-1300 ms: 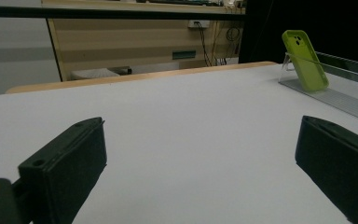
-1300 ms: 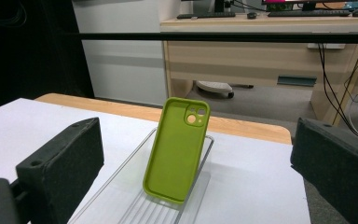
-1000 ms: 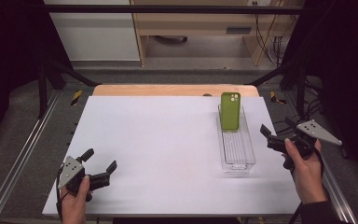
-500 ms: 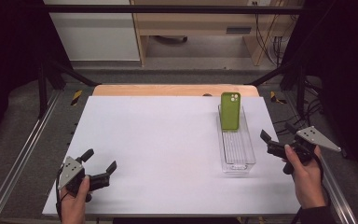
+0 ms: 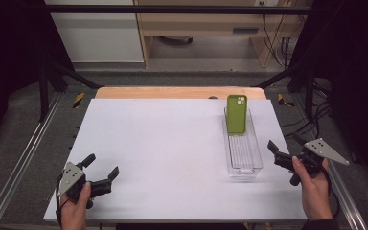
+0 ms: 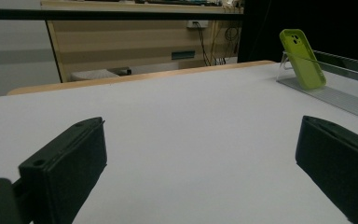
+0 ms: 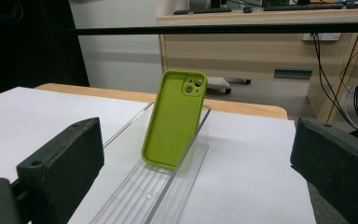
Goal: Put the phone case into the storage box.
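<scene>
A green phone case (image 5: 236,114) stands tilted against the far end of a clear plastic tray (image 5: 243,158) on the right half of the white table. My right gripper (image 5: 284,144) is held open just off the tray's near right side, empty. In the right gripper view the phone case (image 7: 175,119) leans with its open side toward me, in the tray (image 7: 142,193), ahead of the spread jaws. My left gripper (image 5: 102,165) rests open near the table's front left corner, empty. The left gripper view has the phone case (image 6: 302,58) far off at the right.
The white table top (image 5: 172,143) is wide and flat, with a wooden strip (image 5: 172,92) along its far edge. Metal rails (image 5: 24,153) run down both sides. Cables (image 5: 316,110) hang off the right edge, and a wooden cabinet (image 5: 206,28) stands behind.
My right gripper has drifted a little toward the table's near edge, beside the tray. The left gripper, the tray and the phone case have stayed put.
</scene>
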